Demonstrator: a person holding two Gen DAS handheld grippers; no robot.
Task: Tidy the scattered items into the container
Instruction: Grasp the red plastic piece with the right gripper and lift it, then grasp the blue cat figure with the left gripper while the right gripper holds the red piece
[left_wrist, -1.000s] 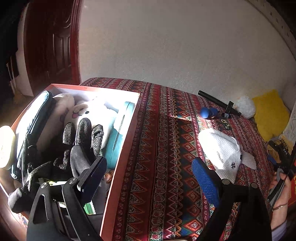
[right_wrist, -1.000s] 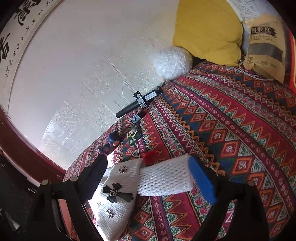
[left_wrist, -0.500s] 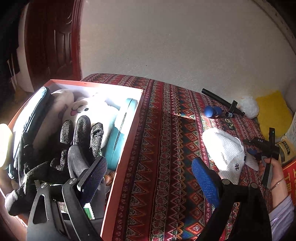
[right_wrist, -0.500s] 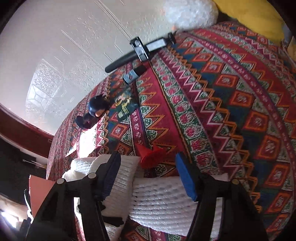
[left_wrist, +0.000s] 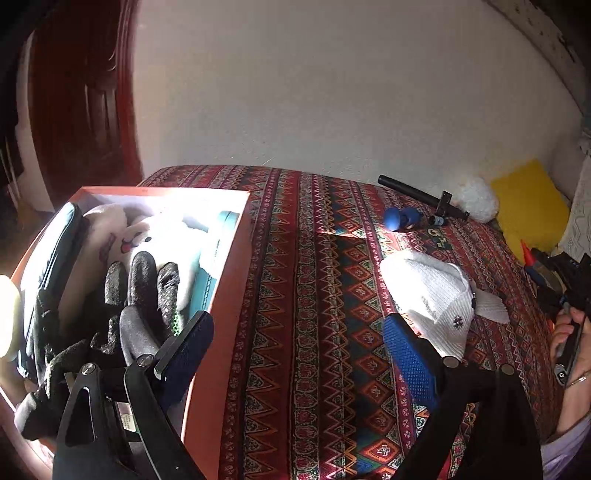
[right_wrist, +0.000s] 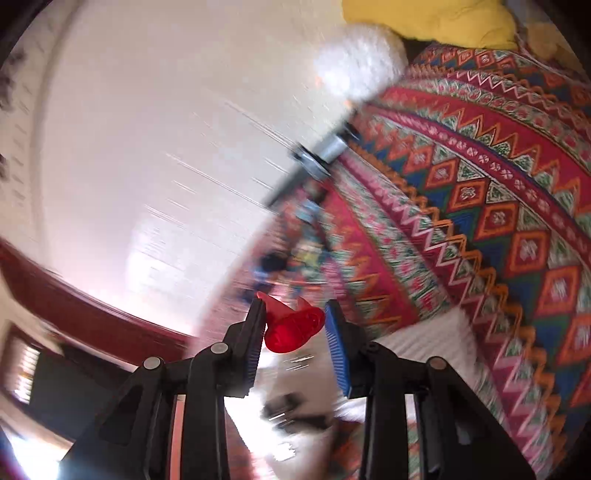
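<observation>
— Red plastic, that little cone (right_wrist: 291, 326)! Who has it?

— It sits between the two fingers of the right gripper (right_wrist: 295, 325), and they are squeezed on it. Its wide round end faces the camera and its tip points away, off to the left.

— Where does it need to go?

— Into the orange box (left_wrist: 221, 314). The box sits at the left end of the patterned blanket (left_wrist: 314, 332), with black gloves (left_wrist: 140, 291) and a white soft toy (left_wrist: 159, 240) inside. The cone is far over on the right, so I think the right gripper must carry it left, across the white knit hat (left_wrist: 432, 295).

— Is the left gripper (left_wrist: 295, 347) closer to the box?

— Yes, it hangs right by the box wall. Its fingers are spread wide and hold nothing.

— What can each camera see?

— The left one shows the box, the hat, the blue toy (left_wrist: 400, 218) and the black stick (left_wrist: 417, 194) by the wall, with the cone as a tiny red tip at the far right. The right one shows the squeeze on the cone up close, but it is all smeary, and I cannot find the box in it
</observation>
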